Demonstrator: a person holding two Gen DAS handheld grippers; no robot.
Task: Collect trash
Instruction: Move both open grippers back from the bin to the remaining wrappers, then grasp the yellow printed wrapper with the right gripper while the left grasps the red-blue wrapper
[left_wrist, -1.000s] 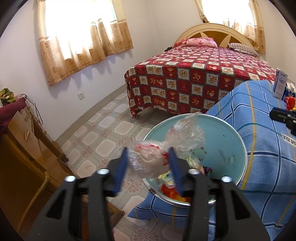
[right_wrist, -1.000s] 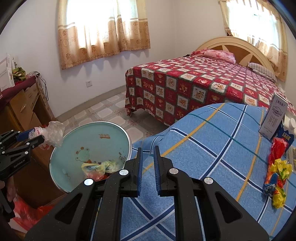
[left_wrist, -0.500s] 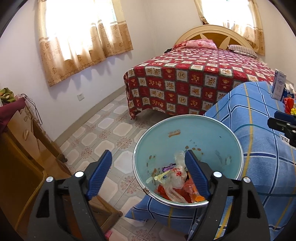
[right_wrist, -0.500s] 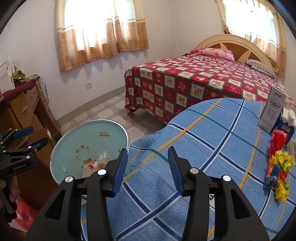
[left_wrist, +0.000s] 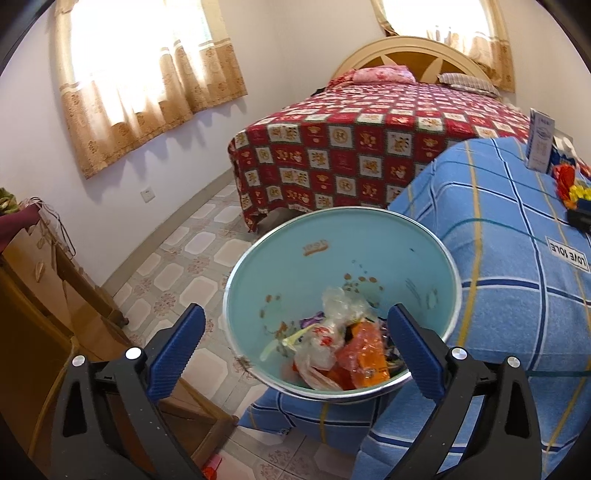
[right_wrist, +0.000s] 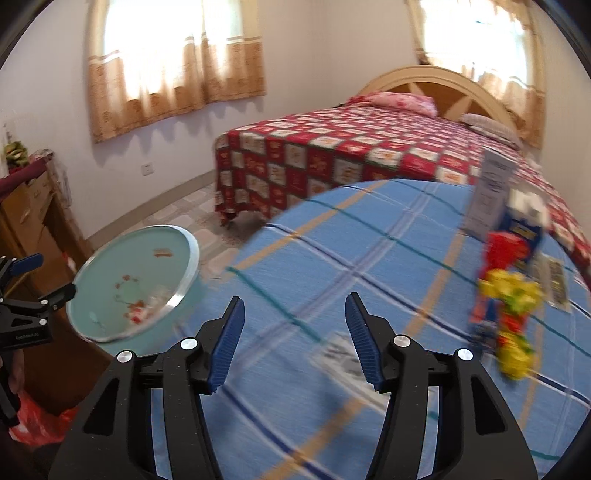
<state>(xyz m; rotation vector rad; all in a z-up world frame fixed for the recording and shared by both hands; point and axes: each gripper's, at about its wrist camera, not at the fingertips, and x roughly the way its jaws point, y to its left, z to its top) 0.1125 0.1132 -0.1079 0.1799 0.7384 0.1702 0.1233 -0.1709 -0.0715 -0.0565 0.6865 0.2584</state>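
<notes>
A blue plaid blanket (right_wrist: 369, 258) covers the near surface; the right-wrist view is motion-blurred. The left gripper (left_wrist: 295, 347), jaws just opened wide and empty, hovers over the bin (left_wrist: 280, 280) holding the clear plastic bag (left_wrist: 332, 325). The right gripper (right_wrist: 295, 339), jaws just parted, holds nothing. Blurred wrappers (right_wrist: 509, 295) lie at right.

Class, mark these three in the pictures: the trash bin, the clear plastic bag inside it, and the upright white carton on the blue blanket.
trash bin (left_wrist: 369, 212), left wrist view, far metal rim.
clear plastic bag (left_wrist: 334, 306), left wrist view, crumpled top.
white carton (left_wrist: 540, 142), left wrist view, front face.
</notes>
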